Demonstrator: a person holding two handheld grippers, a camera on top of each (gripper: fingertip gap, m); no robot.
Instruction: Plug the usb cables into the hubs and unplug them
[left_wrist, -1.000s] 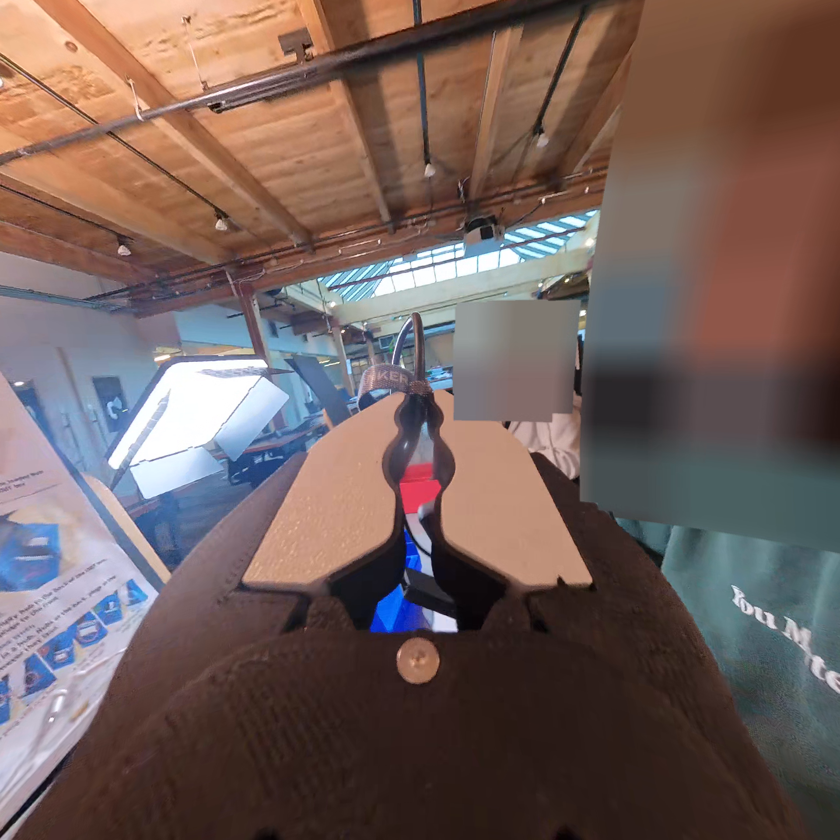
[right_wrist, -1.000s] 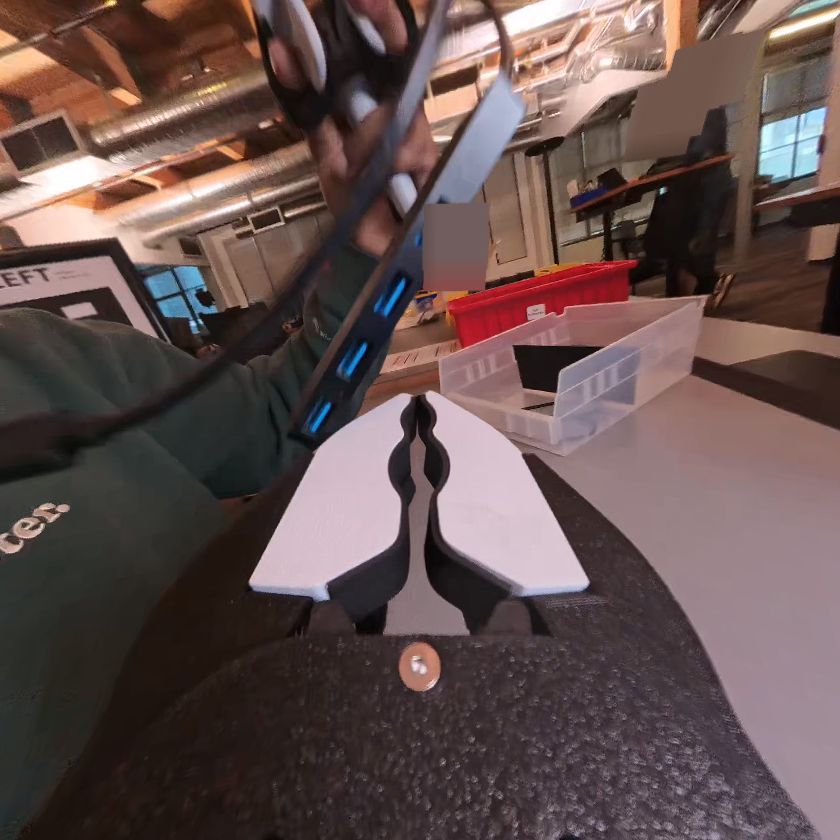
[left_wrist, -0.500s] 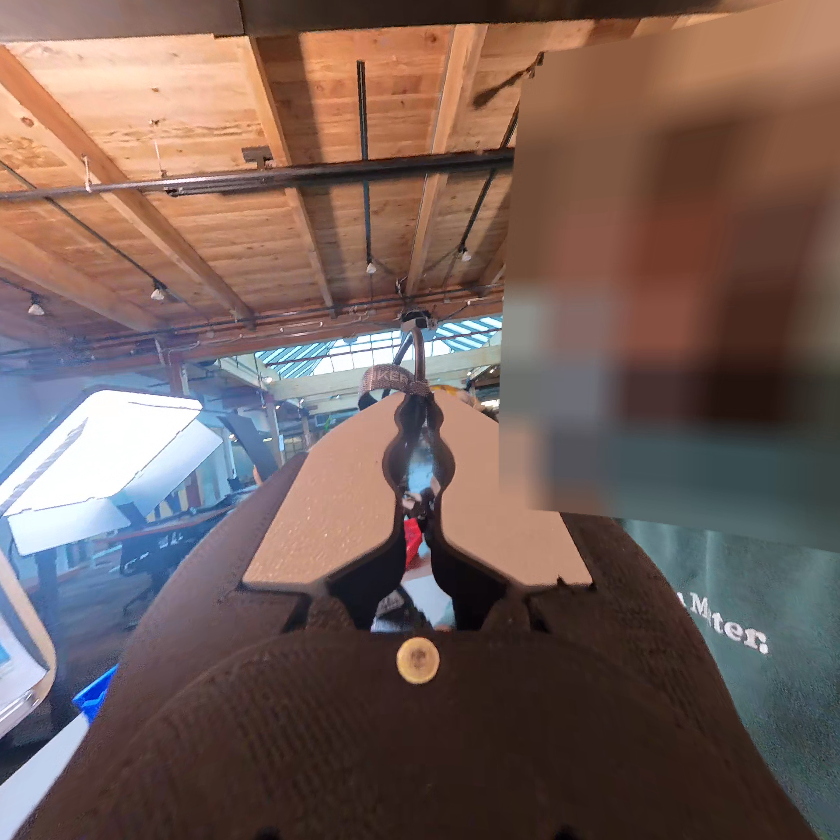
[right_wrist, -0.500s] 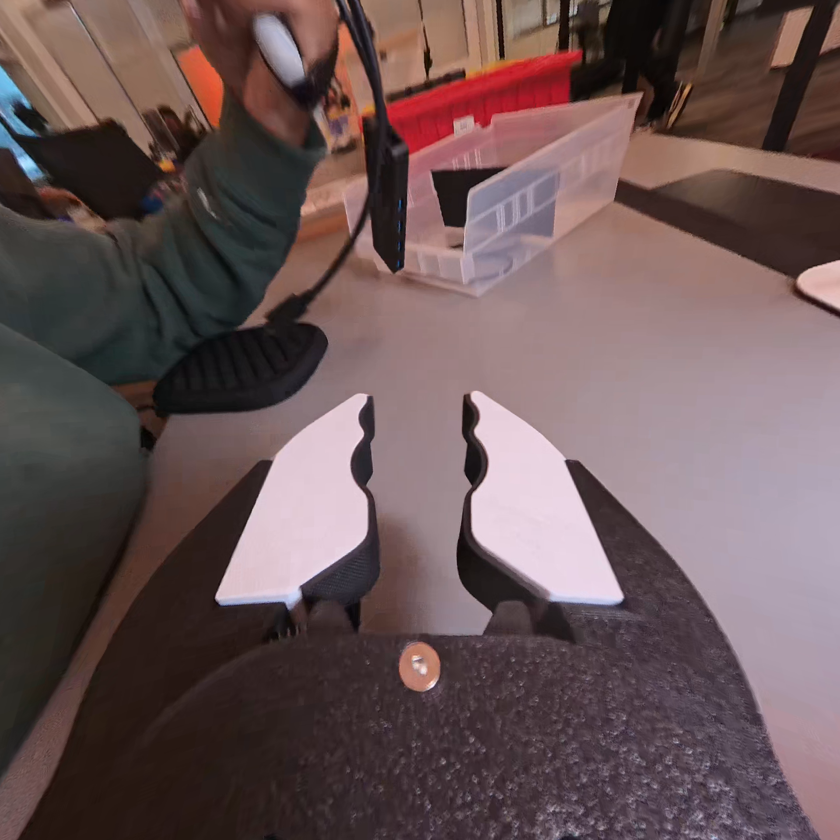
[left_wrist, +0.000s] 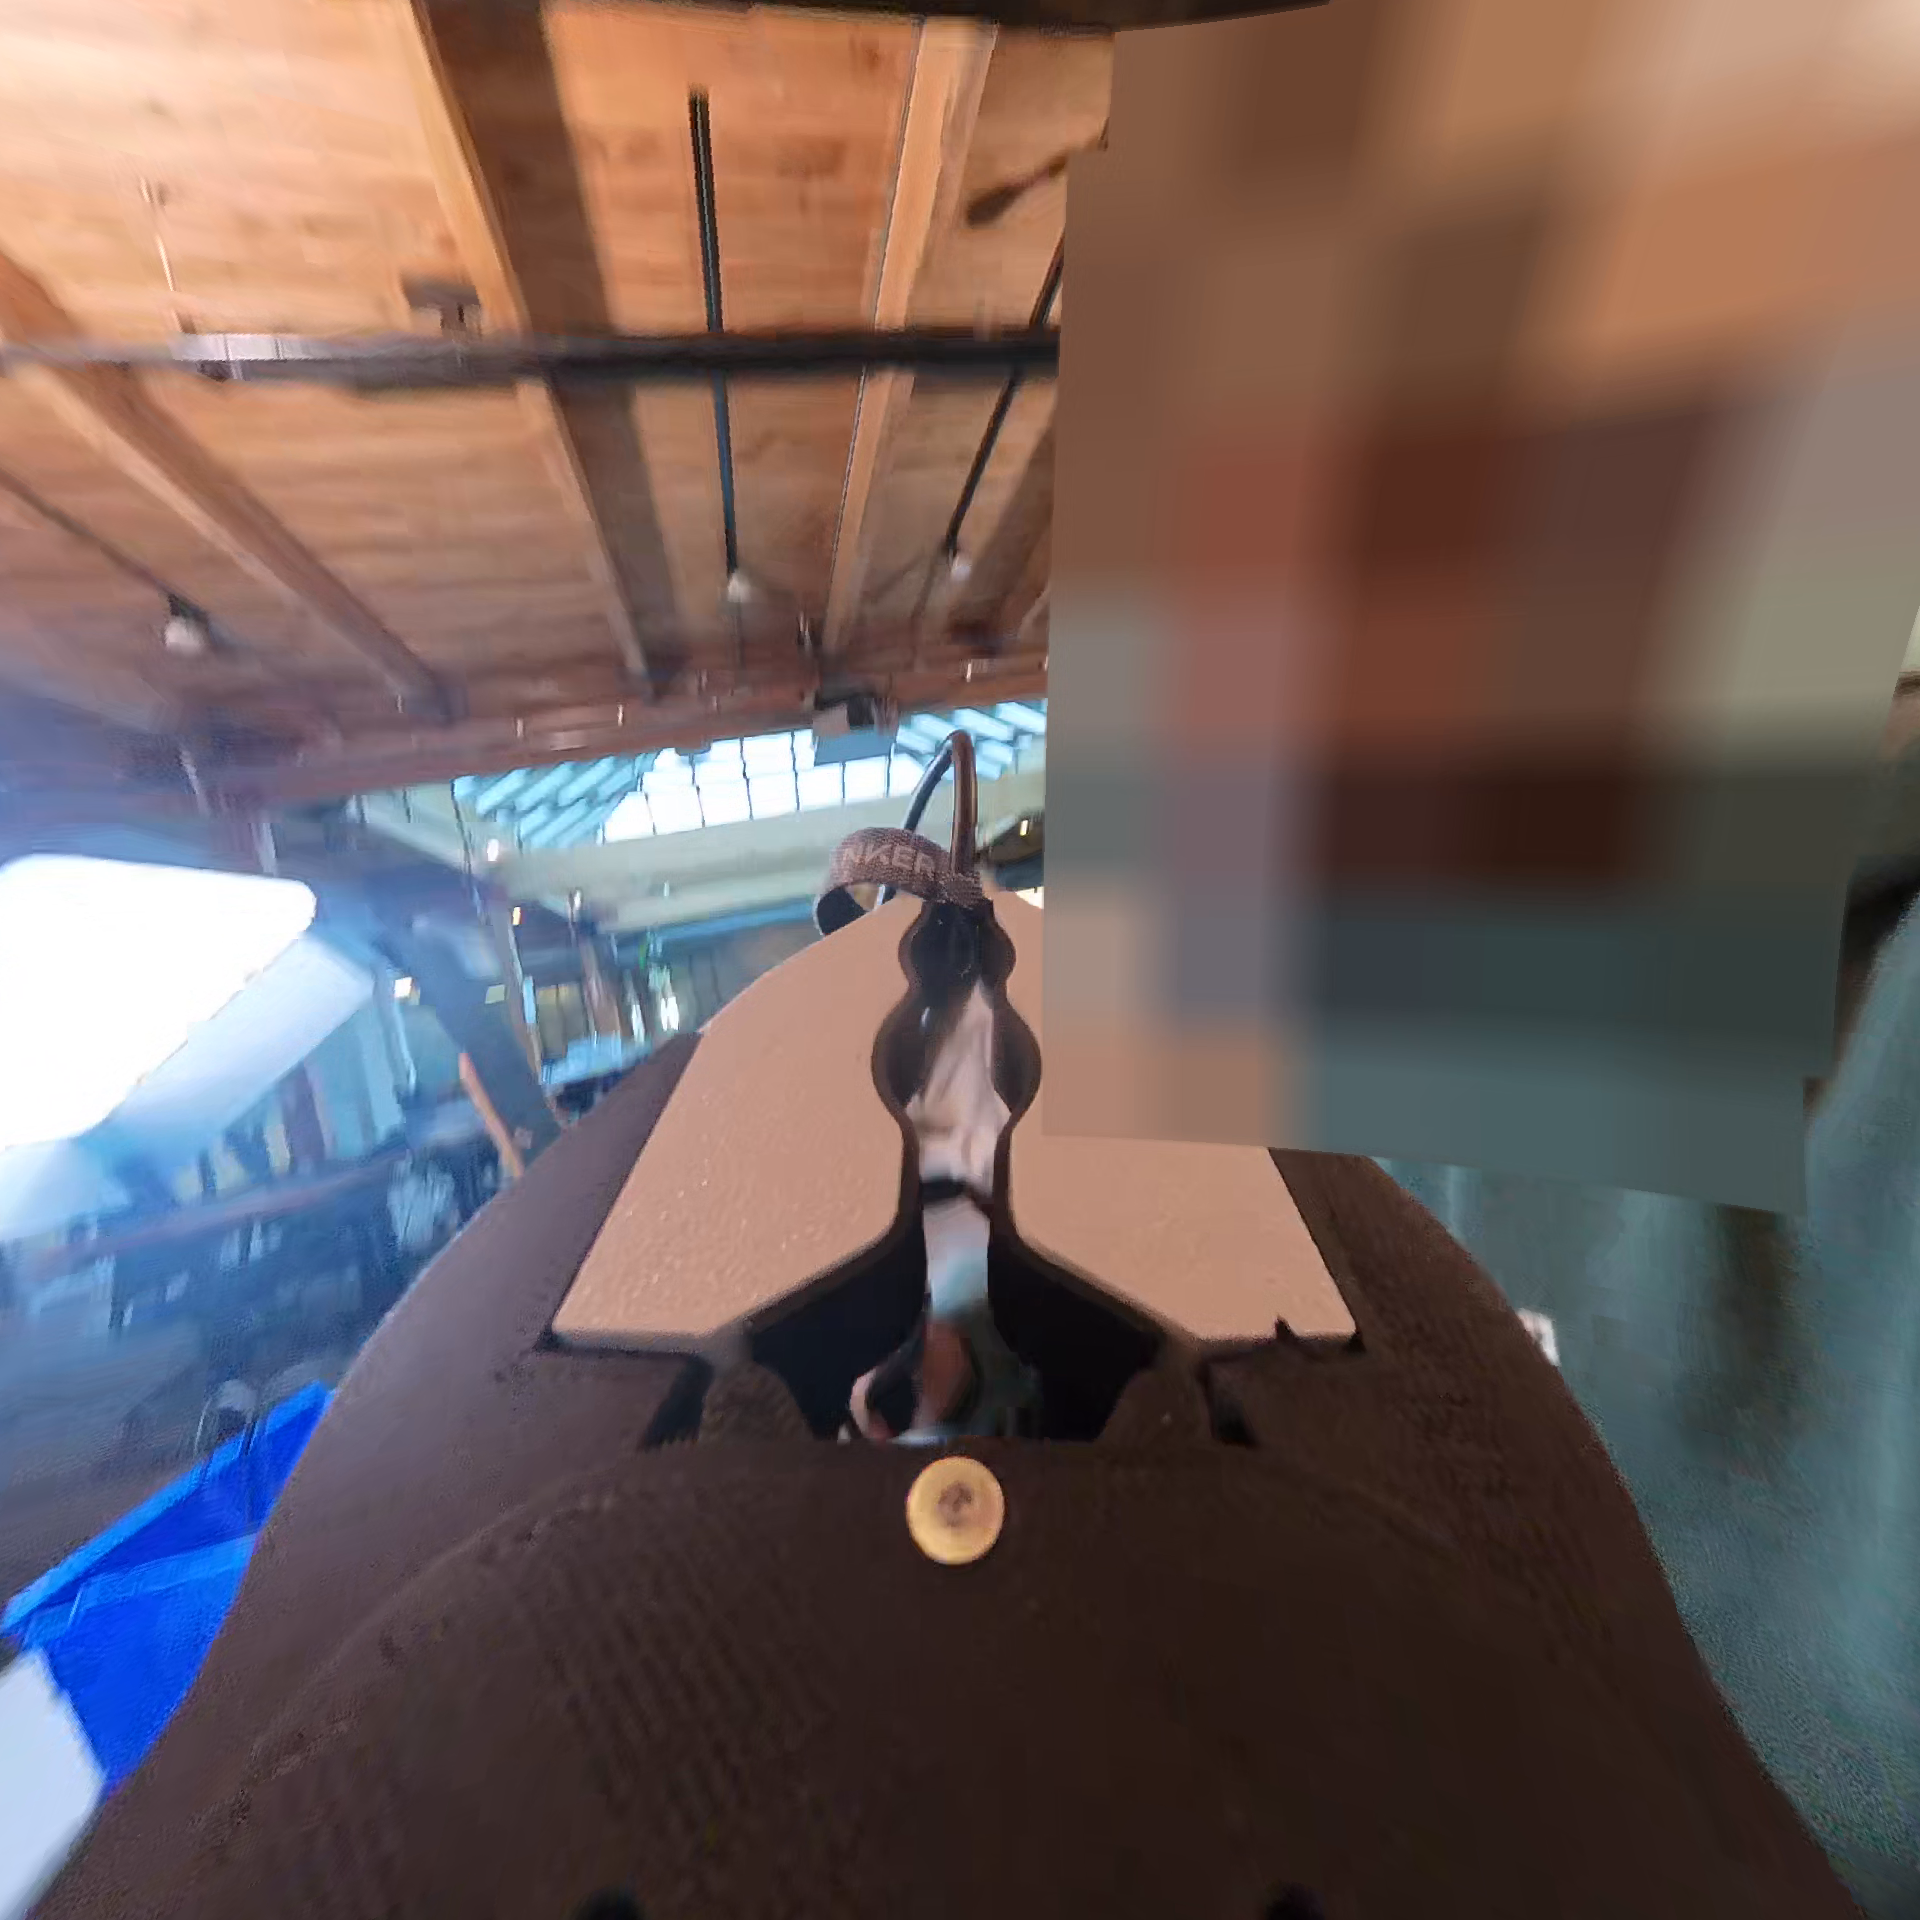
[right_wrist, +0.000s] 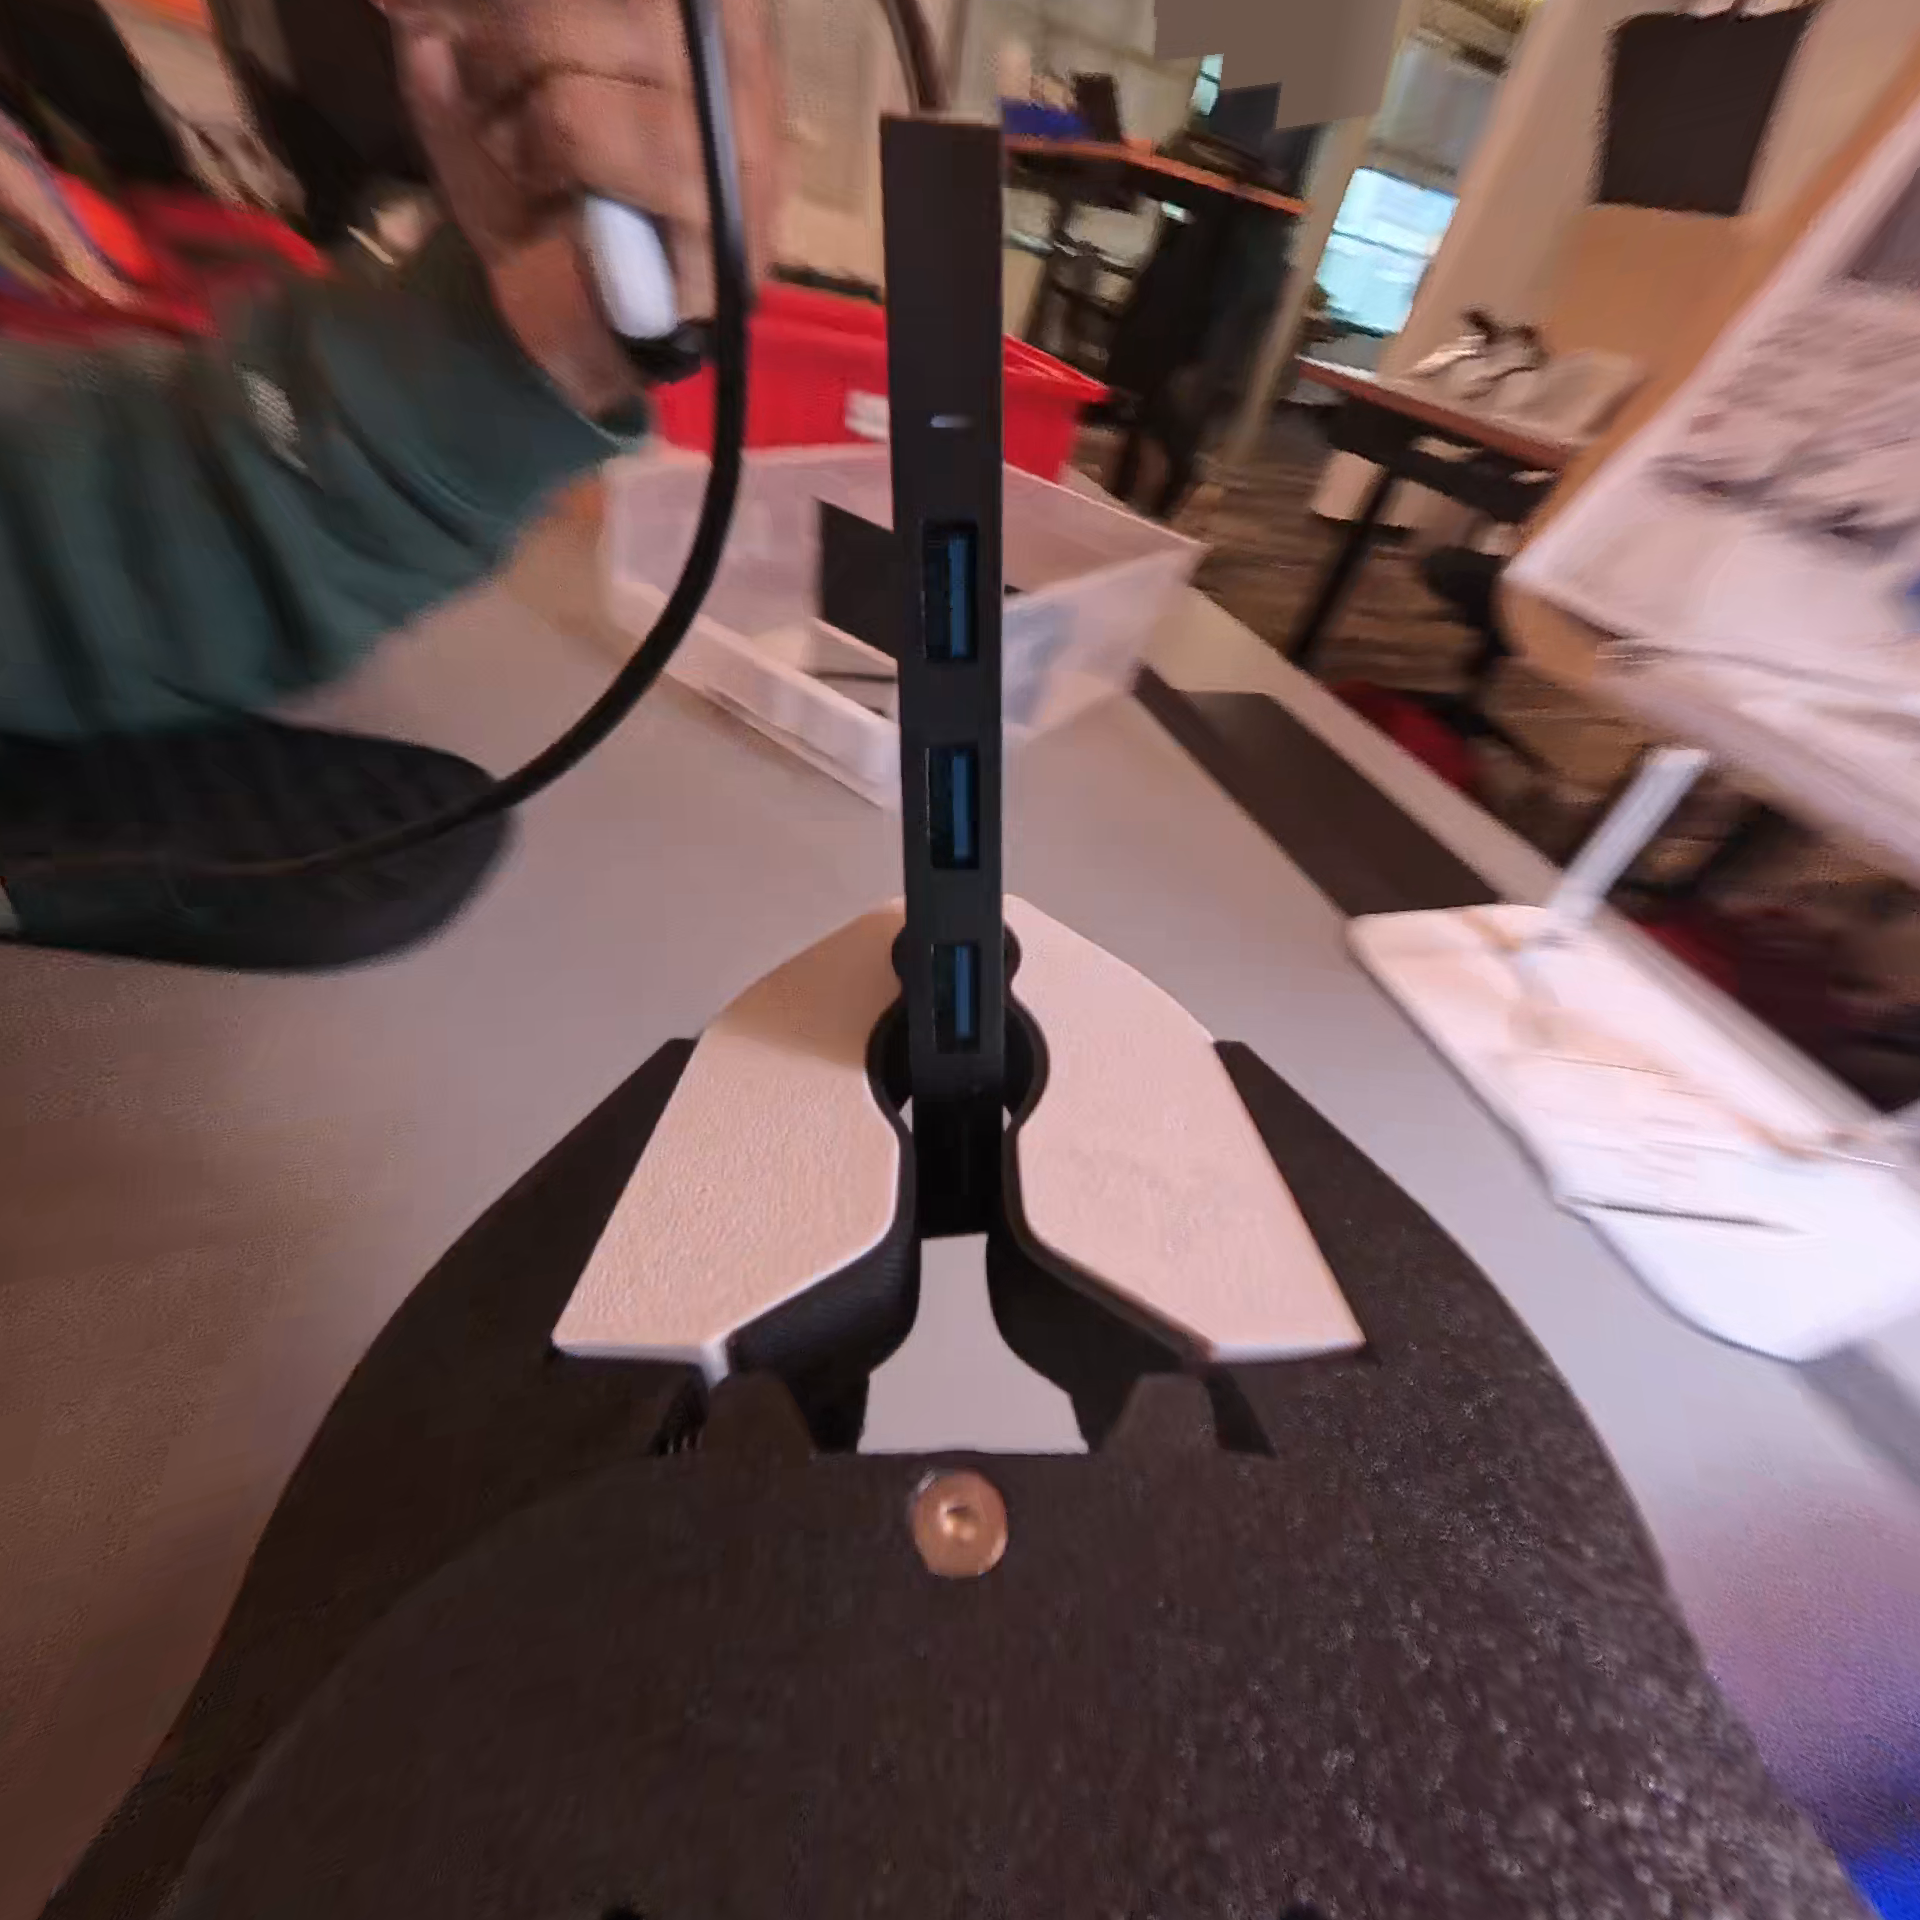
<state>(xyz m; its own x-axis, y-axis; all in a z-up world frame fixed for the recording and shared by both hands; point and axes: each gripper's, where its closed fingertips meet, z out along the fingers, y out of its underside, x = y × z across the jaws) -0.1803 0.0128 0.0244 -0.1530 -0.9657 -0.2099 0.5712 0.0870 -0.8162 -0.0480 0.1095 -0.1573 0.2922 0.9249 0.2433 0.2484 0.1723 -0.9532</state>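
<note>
My right gripper (right_wrist: 954, 940) is shut on the lower end of a dark USB hub (right_wrist: 948, 644), which stands upright above the grey table with three blue ports facing me. The hub's black cable (right_wrist: 665, 665) loops up to the left, toward the other gripper held high in a hand. My left gripper (left_wrist: 951, 914) points up at the wooden ceiling and is shut on that dark cable (left_wrist: 961, 800), just below its grey strap (left_wrist: 894, 868). The cable's plug is hidden.
A clear plastic bin (right_wrist: 1060, 623) and a red bin (right_wrist: 831, 384) stand on the table (right_wrist: 312, 1143) behind the hub. A black pad (right_wrist: 239, 842) lies at the left. A white stand base (right_wrist: 1621, 1132) sits at the right. A green sleeve (right_wrist: 208, 540) reaches in from the left.
My right gripper opened, moved in and closed on the hub's lower end, which now stands upright in it. The left gripper stays shut on the cable and has tilted slightly.
</note>
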